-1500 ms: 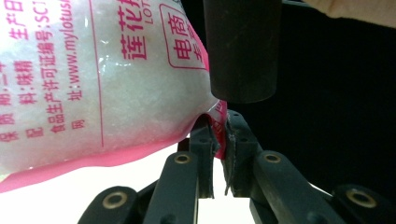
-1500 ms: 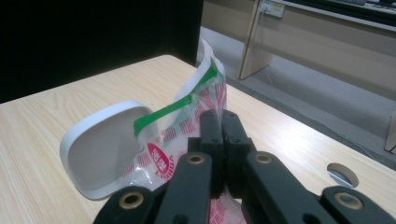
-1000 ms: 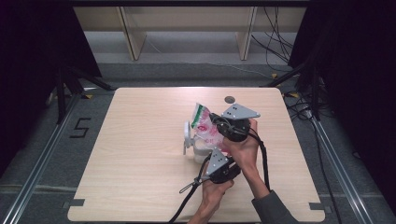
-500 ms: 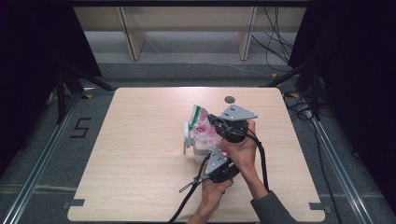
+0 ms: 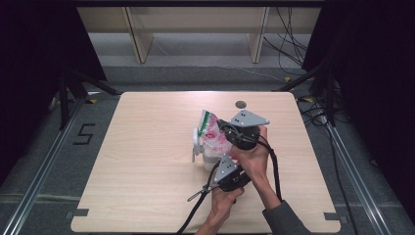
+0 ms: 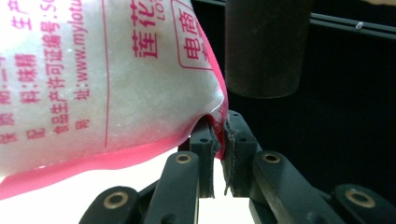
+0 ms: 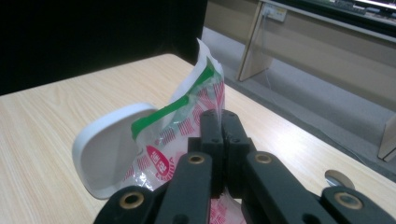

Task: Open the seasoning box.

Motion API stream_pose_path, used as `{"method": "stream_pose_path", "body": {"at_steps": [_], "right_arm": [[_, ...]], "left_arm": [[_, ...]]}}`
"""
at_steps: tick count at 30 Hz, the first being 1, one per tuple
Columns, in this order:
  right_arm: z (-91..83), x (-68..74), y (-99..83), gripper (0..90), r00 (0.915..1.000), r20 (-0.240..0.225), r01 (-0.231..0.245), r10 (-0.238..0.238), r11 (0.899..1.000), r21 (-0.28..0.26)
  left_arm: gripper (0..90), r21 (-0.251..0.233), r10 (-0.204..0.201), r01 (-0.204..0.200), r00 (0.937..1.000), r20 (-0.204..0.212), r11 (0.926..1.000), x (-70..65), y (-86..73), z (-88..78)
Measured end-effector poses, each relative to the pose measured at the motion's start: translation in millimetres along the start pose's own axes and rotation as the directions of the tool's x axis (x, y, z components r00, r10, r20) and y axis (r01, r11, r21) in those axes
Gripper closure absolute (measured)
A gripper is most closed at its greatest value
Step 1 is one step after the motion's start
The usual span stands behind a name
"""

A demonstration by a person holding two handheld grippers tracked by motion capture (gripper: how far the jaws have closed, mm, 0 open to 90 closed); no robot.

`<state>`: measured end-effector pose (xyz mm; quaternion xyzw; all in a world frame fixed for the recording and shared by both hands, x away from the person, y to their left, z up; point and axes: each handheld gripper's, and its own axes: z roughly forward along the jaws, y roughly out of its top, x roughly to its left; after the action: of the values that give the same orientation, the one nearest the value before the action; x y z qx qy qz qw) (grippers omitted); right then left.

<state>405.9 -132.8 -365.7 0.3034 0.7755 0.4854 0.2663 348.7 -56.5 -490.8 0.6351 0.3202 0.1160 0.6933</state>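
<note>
Both hand-held grippers [image 5: 222, 128] [image 5: 215, 164] clamped on sugar bag [image 5: 211, 132] — pale wooden table [image 5: 147, 161], grey floor [image 5: 195, 49], dark curtains.

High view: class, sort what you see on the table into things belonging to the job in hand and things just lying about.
In the job:
- pink-printed plastic bag of white granules
- white plastic lidded container, lid open
- left tool, pinching the bag's corner
- right tool, shut on the bag's film

Lying about:
- small round grey disc near the light wooden table's far edge
</note>
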Motion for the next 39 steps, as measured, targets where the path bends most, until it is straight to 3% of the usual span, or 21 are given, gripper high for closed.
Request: {"method": "stream_pose_path", "body": {"at_steps": [3, 5, 9, 13, 16, 18, 21, 33, 39], "right_arm": [[0.9, -2.1, -1.2, 90.0, 0.9999, 0.004, 0.013, -0.013, 1.0, -0.009], [-0.3, -0.4, -0.5, 90.0, 0.9999, 0.001, -0.015, 0.015, 1.0, -0.002], [0.2, -2.2, -1.5, 90.0, 0.9999, -0.001, -0.015, 0.015, 1.0, -0.001], [-1.0, -3.6, -0.2, 90.0, 0.9999, -0.003, 0.014, -0.014, 1.0, -0.006], [-0.1, -1.6, -1.1, 90.0, 1.0, 0.001, -0.008, 0.008, 1.0, -0.001], [0.6, -2.4, -1.0, 90.0, 1.0, -0.002, 0.008, -0.008, 1.0, -0.002], [-0.8, -0.2, -0.3, 90.0, 0.9999, -0.003, -0.012, 0.012, 1.0, -0.003], [0.0, -1.7, -0.7, 90.0, 1.0, -0.005, 0.004, -0.005, 1.0, -0.01], [0.6, -1.9, -1.5, 90.0, 0.9999, -0.012, -0.011, 0.011, 1.0, -0.009]], "left_arm": [[83.3, 0.001, 0.003, -0.003, 1.0, 0.001, 1.0, -0.1, 0.9, -0.4], [83.2, 0.001, 0.005, -0.005, 1.0, 0.003, 1.0, -0.1, 0.8, -0.5], [83.2, 0.005, 0.008, -0.008, 1.0, -0.001, 1.0, -0.6, 0.4, 0.1], [83.2, 0.004, 0.01, -0.01, 0.9999, 0.001, 0.9999, -0.7, 1.0, -0.3], [83.2, 0.004, 0.008, -0.008, 1.0, 0.0, 1.0, -0.7, 0.4, -0.2], [83.2, 0.001, 0.005, -0.005, 1.0, 0.001, 1.0, -0.3, 0.6, -0.5], [83.2, -0.002, 0.006, -0.006, 1.0, 0.003, 1.0, -0.6, 1.4, -0.6], [83.2, -0.001, 0.005, -0.005, 1.0, 0.003, 1.0, -0.3, 1.1, -0.5], [83.2, 0.003, 0.009, -0.009, 1.0, 0.002, 1.0, -0.2, 1.3, -0.5]]}}
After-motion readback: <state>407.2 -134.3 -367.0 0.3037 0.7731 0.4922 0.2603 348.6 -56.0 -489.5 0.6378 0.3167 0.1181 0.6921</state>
